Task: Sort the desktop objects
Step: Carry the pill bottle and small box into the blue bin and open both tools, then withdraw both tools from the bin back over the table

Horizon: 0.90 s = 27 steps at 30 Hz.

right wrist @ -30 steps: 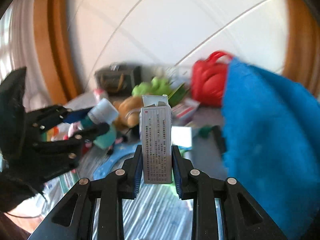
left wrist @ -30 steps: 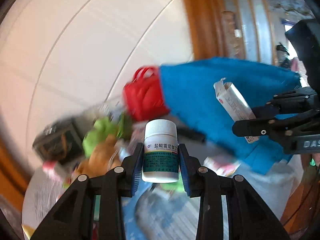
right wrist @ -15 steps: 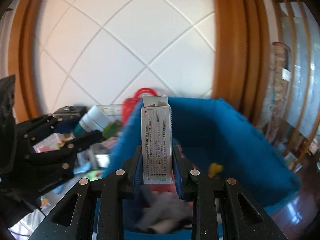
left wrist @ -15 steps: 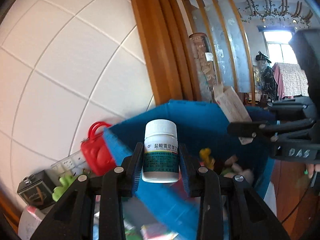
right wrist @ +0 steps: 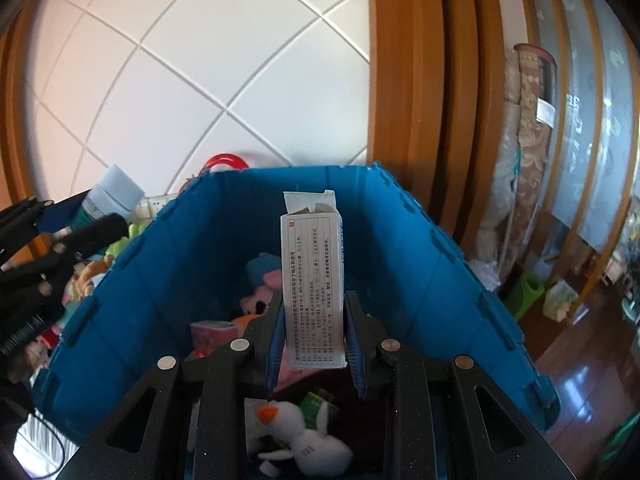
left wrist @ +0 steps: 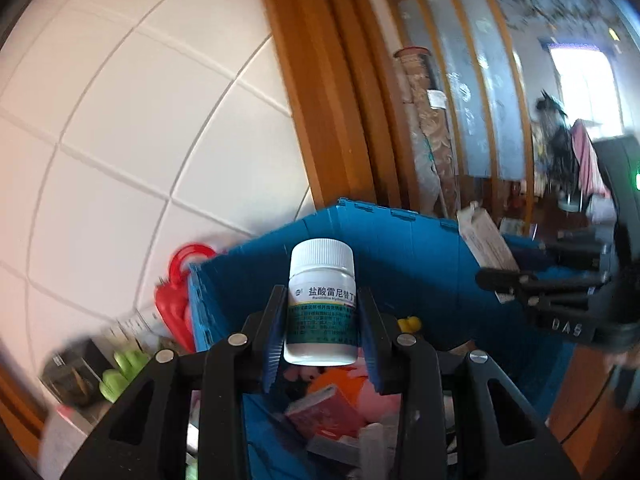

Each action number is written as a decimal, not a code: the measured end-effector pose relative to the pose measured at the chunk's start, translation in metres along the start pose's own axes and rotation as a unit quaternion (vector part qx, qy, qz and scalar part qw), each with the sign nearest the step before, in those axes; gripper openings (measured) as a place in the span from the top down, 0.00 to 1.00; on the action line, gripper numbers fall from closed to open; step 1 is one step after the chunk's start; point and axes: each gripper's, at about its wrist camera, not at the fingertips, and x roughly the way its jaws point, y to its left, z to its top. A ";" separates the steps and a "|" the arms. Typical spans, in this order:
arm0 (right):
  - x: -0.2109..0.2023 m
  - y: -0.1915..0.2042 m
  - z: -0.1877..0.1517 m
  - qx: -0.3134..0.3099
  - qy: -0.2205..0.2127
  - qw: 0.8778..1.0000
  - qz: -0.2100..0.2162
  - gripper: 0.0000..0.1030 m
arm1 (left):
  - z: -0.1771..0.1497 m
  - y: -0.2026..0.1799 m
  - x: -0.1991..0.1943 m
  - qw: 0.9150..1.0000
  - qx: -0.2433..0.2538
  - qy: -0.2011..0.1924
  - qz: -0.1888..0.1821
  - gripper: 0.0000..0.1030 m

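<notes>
My left gripper [left wrist: 322, 338] is shut on a white pill bottle [left wrist: 322, 304] with a green label, held upright over the near edge of a blue folding crate [left wrist: 400, 252]. My right gripper [right wrist: 313, 336] is shut on a white medicine box [right wrist: 313, 280], upright with its top flap open, above the inside of the same blue crate [right wrist: 448, 276]. In the left wrist view the right gripper [left wrist: 532, 284] with the box [left wrist: 484, 240] shows at the right. In the right wrist view the left gripper [right wrist: 52, 248] with the bottle [right wrist: 108, 200] shows at the left.
The crate holds plush toys, among them a white duck [right wrist: 304, 436], a pink box [right wrist: 212, 332] and a small yellow figure [left wrist: 410, 324]. A red bag [left wrist: 176, 300] and green toys [left wrist: 120, 372] lie left of the crate. A tiled wall and wooden frame stand behind.
Both grippers have swung to the right from the cluttered table to over the blue crate, each keeping its hold. The crate's inside has come into view below the right gripper.
</notes>
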 end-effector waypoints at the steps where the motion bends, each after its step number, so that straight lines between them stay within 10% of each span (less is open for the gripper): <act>1: 0.000 -0.002 0.000 0.004 0.000 1.000 -0.002 0.73 | 0.000 0.003 0.001 1.000 -0.005 0.004 0.003 0.67; 8: -0.006 -0.009 0.010 0.018 -0.011 1.000 -0.018 0.42 | 0.005 0.008 -0.005 0.998 -0.015 -0.016 0.061 0.26; 27: -0.036 -0.001 0.008 0.004 -0.040 0.999 -0.025 0.27 | -0.006 0.022 -0.038 0.993 -0.057 -0.020 0.097 0.25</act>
